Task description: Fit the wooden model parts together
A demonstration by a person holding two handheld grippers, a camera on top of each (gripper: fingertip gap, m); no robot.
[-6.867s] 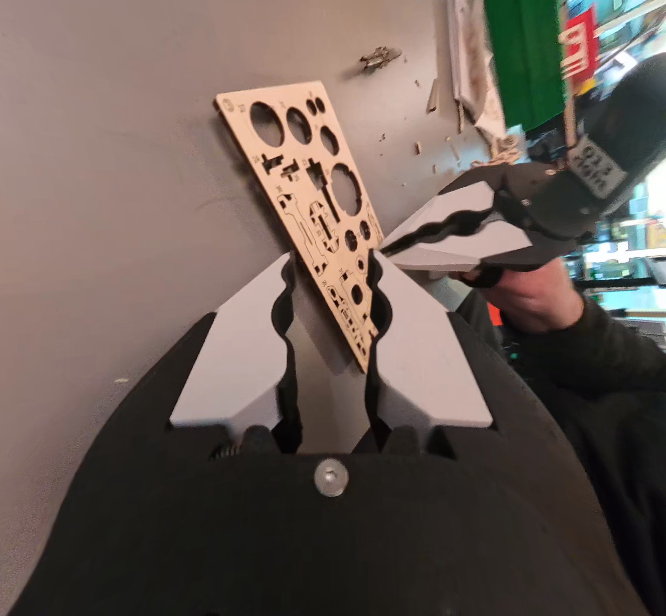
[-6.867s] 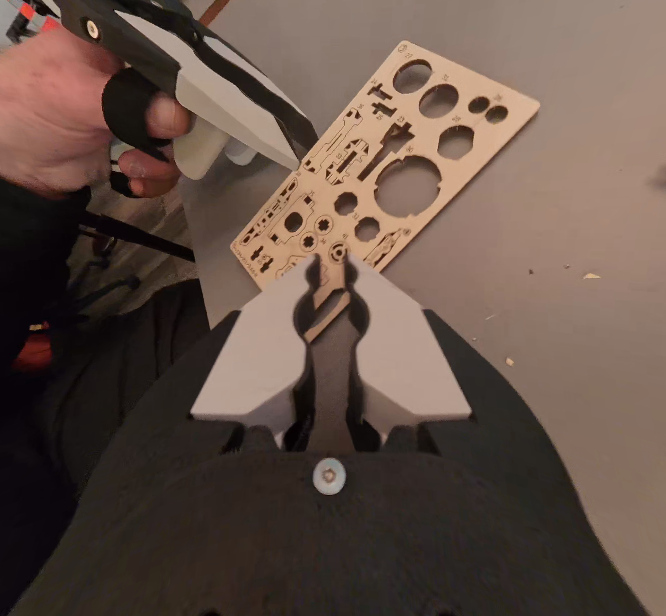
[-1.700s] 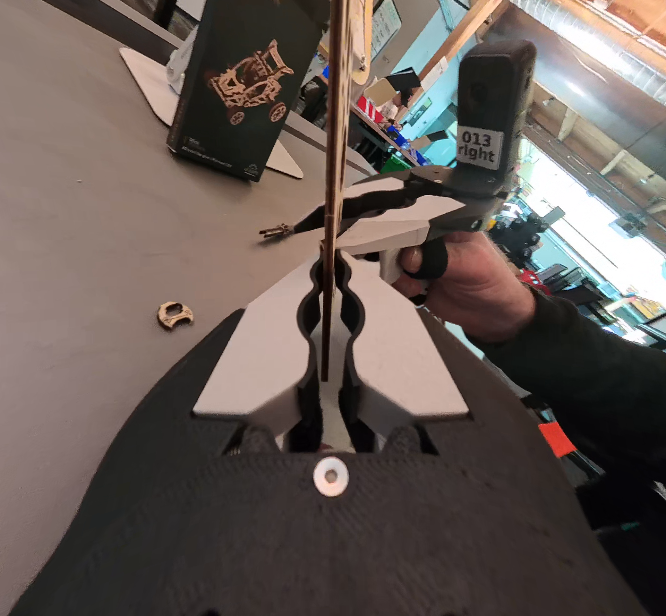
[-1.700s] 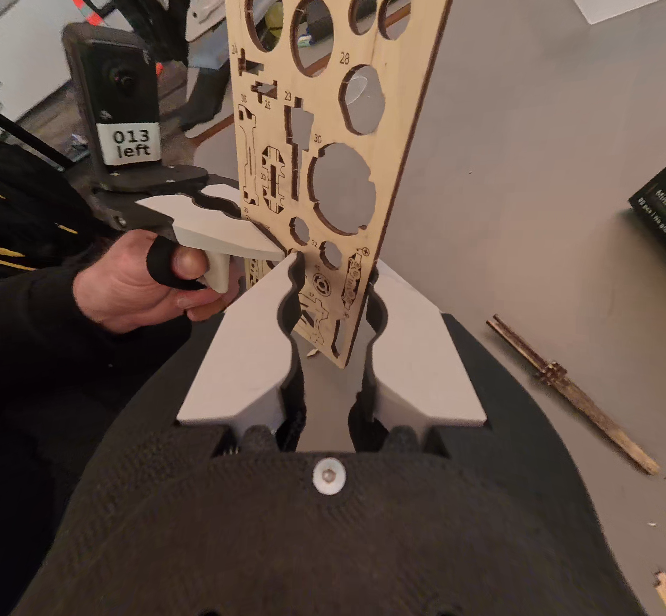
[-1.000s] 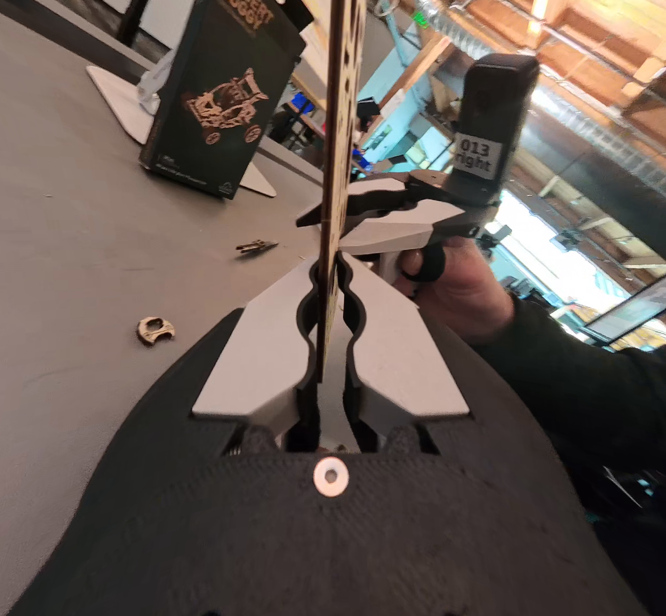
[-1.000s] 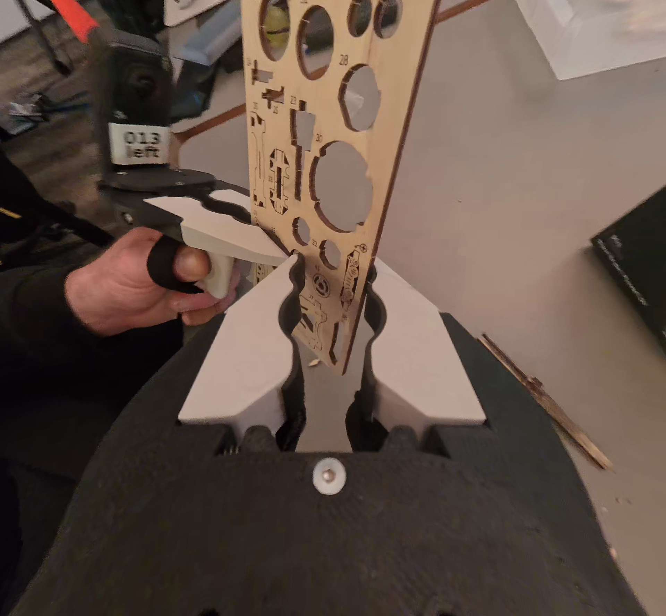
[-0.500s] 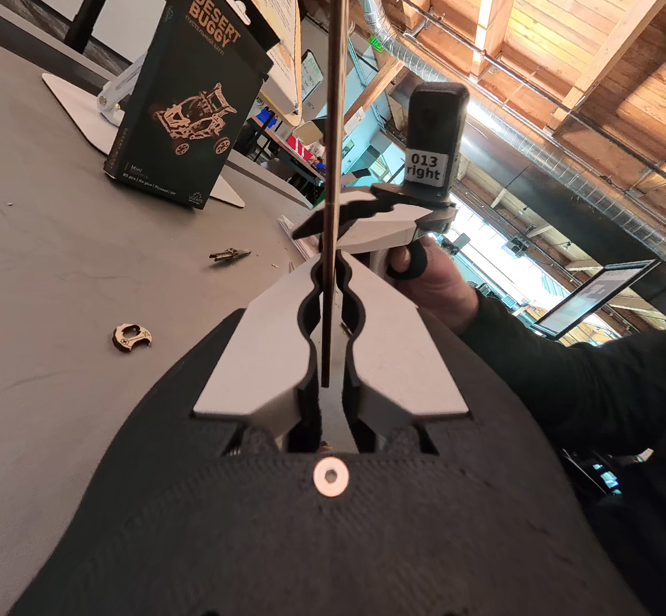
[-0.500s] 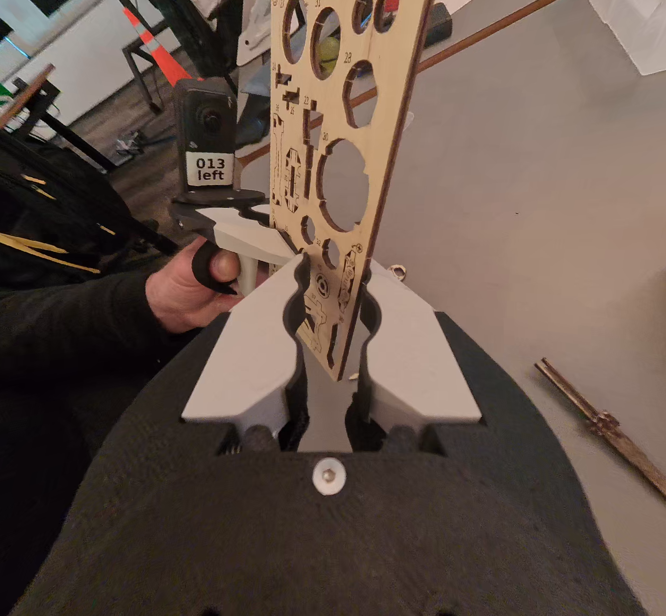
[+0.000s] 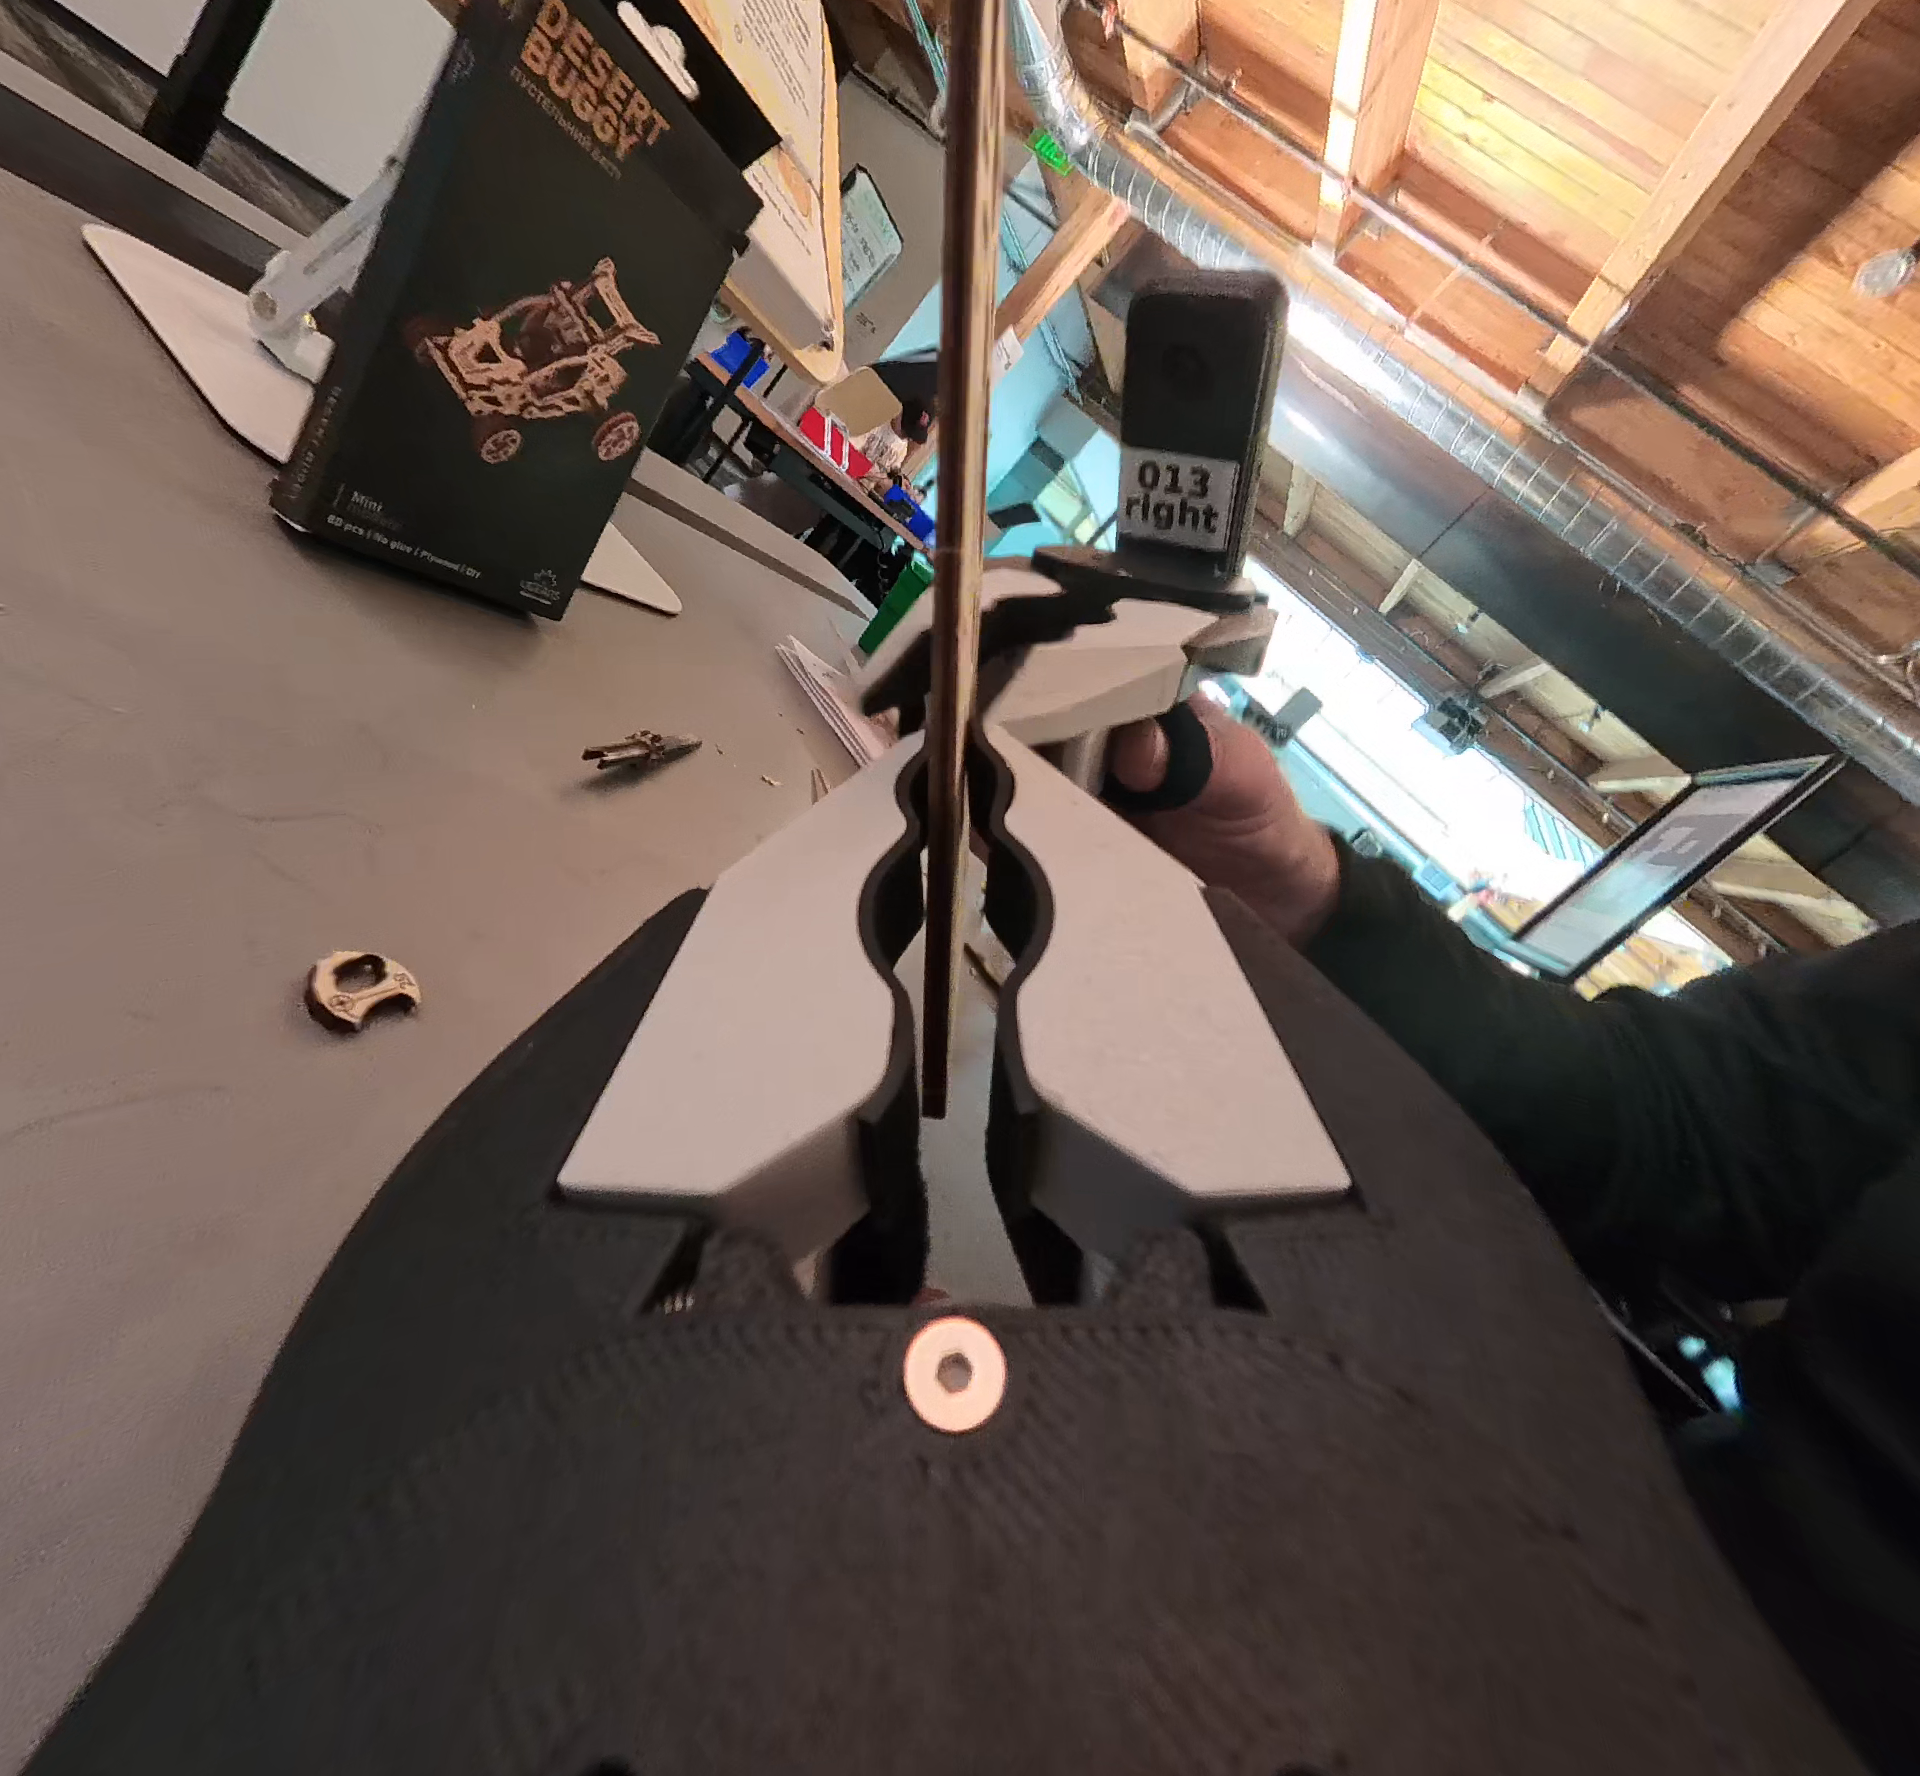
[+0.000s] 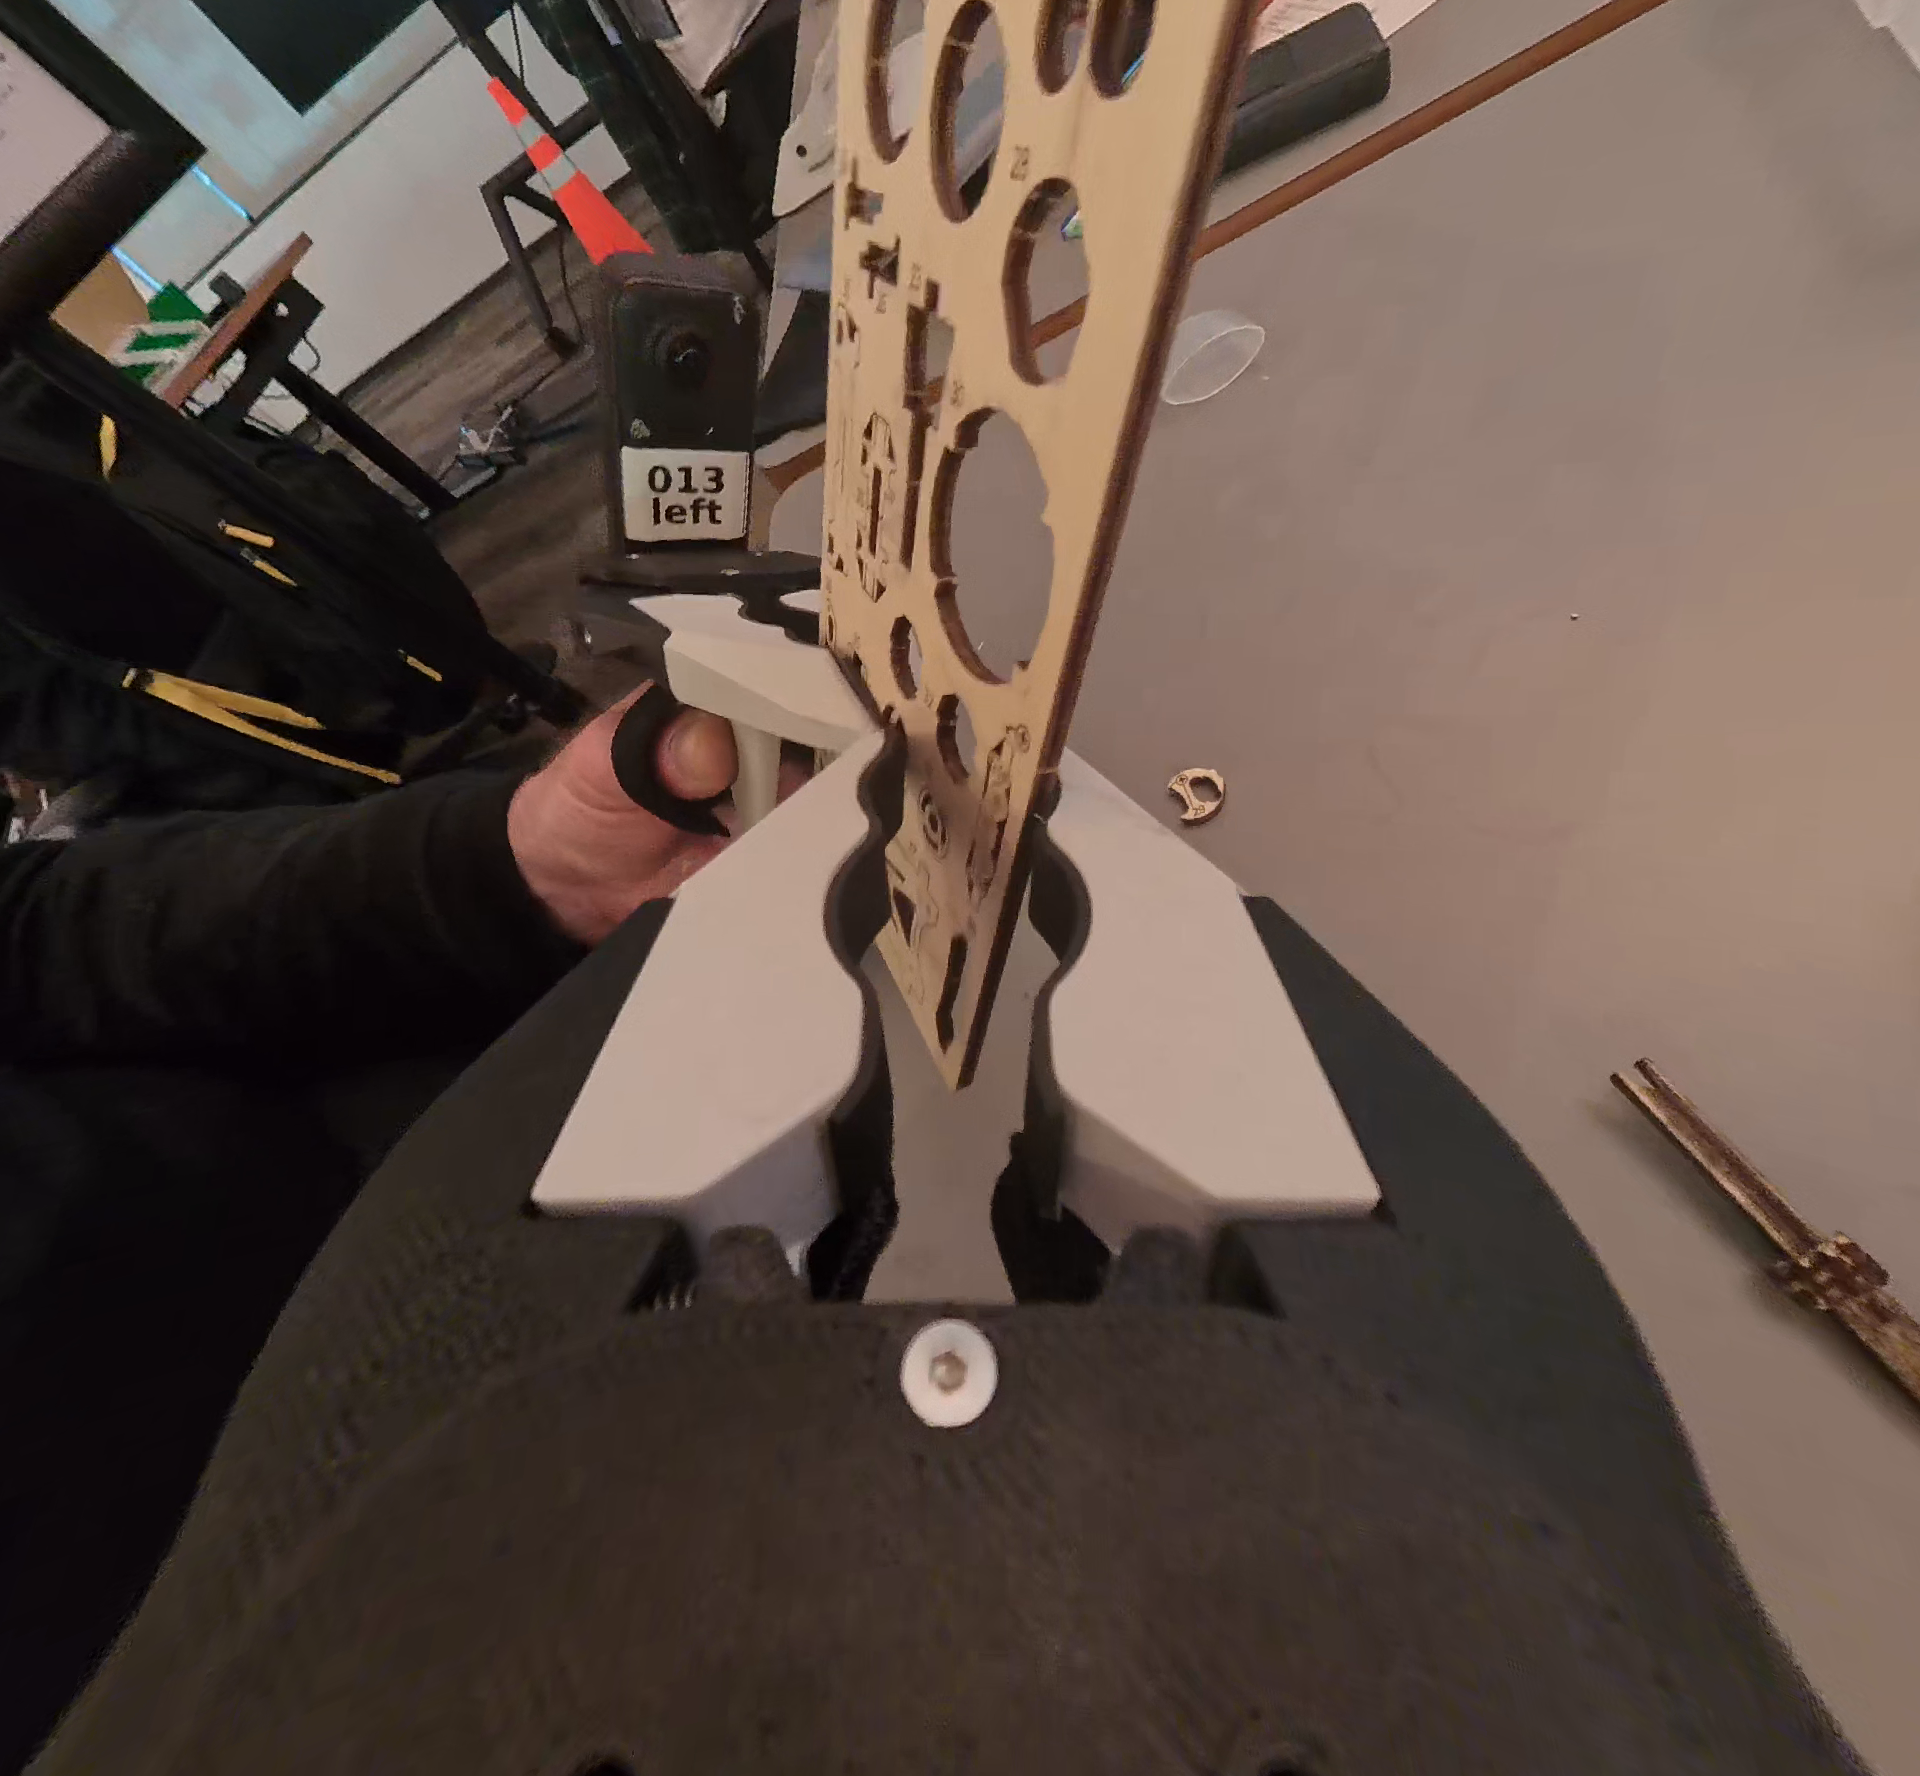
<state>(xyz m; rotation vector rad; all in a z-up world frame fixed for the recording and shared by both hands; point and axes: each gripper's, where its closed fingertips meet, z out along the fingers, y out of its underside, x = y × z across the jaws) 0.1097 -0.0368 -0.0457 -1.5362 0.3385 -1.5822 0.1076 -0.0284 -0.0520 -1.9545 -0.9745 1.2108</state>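
Note:
A plywood sheet point(image 9: 961, 272) with several punched-out holes stands upright above the grey table point(image 9: 208, 791). In the left wrist view it is edge-on. My left gripper point(image 9: 948, 770) is shut on its lower edge. In the right wrist view the sheet point(image 10: 1143, 272) shows its face, and its lower corner sits between the fingers of my right gripper point(image 10: 966, 770). Those jaws stand apart, wider than the sheet is thick. The left gripper point(image 10: 842, 677) clamps the sheet just beyond. The right gripper point(image 9: 904, 687) straddles the sheet from behind.
A small curved wooden part point(image 9: 362, 992) lies loose on the table, also seen in the right wrist view point(image 10: 1197, 796). A small dark wooden assembly point(image 9: 639, 747) lies farther off. A long wooden strip assembly point(image 10: 1766, 1238) lies at the right. A dark kit box point(image 9: 520, 324) stands at the back. Less than 4 cm separates the two grippers' tips.
The sheet lay flat on the table 6.9 s ago and now stands upright in my left gripper. Over the last second both grippers tilted and my right jaws narrowed slightly around the corner.

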